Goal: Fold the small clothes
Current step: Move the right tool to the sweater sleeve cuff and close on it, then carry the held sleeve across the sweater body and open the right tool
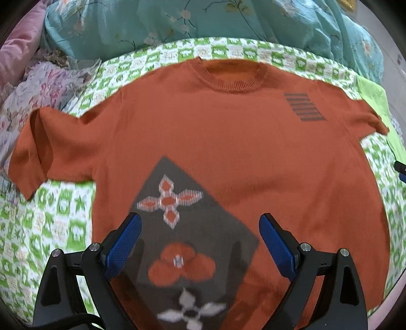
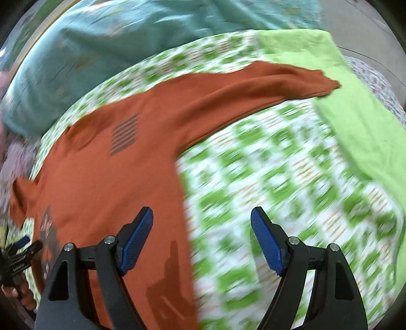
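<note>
An orange short-sleeved knit top (image 1: 215, 142) lies spread flat, front up, on a green-and-white patterned sheet (image 1: 58, 208). It has a grey patch with flower shapes (image 1: 182, 228) low on the front and a small striped mark (image 1: 303, 106) on the chest. My left gripper (image 1: 200, 228) is open and empty above the lower front of the top. My right gripper (image 2: 201, 223) is open and empty above the top's right side edge (image 2: 182, 193). The top (image 2: 114, 177) and its right sleeve (image 2: 279, 78) show in the right wrist view, blurred.
A teal floral quilt (image 1: 203, 20) lies bunched behind the top. A lime green cloth (image 2: 355, 114) lies at the right, under the sleeve tip. Pink and floral bedding (image 1: 30, 76) sits at the left. The left gripper (image 2: 20, 251) and a hand show at the right wrist view's left edge.
</note>
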Motion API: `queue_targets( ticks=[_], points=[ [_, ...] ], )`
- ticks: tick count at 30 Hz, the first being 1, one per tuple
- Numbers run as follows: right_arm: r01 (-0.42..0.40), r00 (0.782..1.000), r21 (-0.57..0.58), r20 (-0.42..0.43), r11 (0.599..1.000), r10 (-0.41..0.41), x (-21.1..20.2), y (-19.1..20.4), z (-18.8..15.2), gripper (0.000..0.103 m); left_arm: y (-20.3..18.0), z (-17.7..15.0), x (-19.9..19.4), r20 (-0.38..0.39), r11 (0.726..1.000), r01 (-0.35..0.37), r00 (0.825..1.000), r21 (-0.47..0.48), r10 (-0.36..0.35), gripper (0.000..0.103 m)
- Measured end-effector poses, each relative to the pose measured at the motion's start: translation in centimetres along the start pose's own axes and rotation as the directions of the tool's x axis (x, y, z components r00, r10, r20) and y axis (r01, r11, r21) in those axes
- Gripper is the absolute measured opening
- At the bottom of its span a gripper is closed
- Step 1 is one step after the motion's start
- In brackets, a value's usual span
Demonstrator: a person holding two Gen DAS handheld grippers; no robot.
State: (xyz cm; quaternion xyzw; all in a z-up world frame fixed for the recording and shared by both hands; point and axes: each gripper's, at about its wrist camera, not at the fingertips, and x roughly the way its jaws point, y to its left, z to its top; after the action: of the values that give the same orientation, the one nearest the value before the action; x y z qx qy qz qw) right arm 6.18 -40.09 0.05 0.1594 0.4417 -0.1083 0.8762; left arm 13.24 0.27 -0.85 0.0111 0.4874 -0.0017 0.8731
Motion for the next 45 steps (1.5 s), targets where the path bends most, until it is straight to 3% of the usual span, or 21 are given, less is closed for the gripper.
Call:
queue_targets(
  ticks=[4,10,16,21,22,24,25,30,35,42,45],
  points=[
    [0.053,0.998,0.106,0.041,0.993,-0.057,0.8,-5.2,4.0,0.080,0.2,2.8,1.1,0.019,1.000,-0.022,1.000,-0.016,0.023,0.094],
    [0.079,0.991,0.350,0.077,0.933,-0.113,3.2,-13.9,10.5,0.079,-0.3,5.8,3.0,0.026,0.998,-0.056,0.998,-0.009,0.056,0.094],
    [0.091,0.988,0.464,0.068,0.881,-0.138,7.0,-19.0,15.4,0.064,-1.0,8.1,5.5,0.008,0.997,-0.079,0.997,-0.018,0.080,0.094],
    [0.088,0.991,0.516,0.041,0.852,-0.127,10.2,-21.8,16.5,0.057,-1.5,9.3,7.5,-0.016,0.996,-0.080,0.997,-0.037,0.080,0.094],
    [0.084,0.990,0.518,0.052,0.851,-0.130,10.4,-22.1,16.5,0.053,-1.6,9.4,7.7,-0.019,0.996,-0.080,0.997,-0.038,0.080,0.094],
    [0.086,0.988,0.502,0.067,0.861,-0.137,10.6,-22.1,16.7,0.034,-1.8,9.6,8.2,-0.023,0.996,-0.075,0.997,-0.039,0.075,0.094],
    [0.076,0.989,0.496,0.069,0.865,-0.127,10.6,-22.1,16.9,0.011,-1.8,9.6,8.4,-0.026,0.997,-0.073,0.997,-0.039,0.072,0.094],
    [-0.017,0.983,0.383,0.177,0.924,-0.055,7.4,-17.9,17.6,0.007,-1.6,9.4,8.9,-0.033,0.997,-0.056,0.998,-0.058,0.054,0.094],
    [-0.185,0.964,0.209,0.229,0.960,0.136,4.7,-9.5,16.7,0.006,-1.0,8.9,8.1,-0.023,0.997,-0.032,0.999,-0.076,0.030,0.094],
    [-0.434,0.897,0.074,0.124,0.898,0.423,5.6,4.7,12.8,0.006,1.4,7.3,5.7,-0.003,0.995,-0.011,1.000,-0.103,0.011,0.094],
    [-0.531,0.847,0.042,0.044,0.847,0.529,6.9,10.9,11.0,0.006,2.9,6.5,4.7,0.009,0.993,0.007,1.000,-0.120,-0.006,0.094]
  ],
)
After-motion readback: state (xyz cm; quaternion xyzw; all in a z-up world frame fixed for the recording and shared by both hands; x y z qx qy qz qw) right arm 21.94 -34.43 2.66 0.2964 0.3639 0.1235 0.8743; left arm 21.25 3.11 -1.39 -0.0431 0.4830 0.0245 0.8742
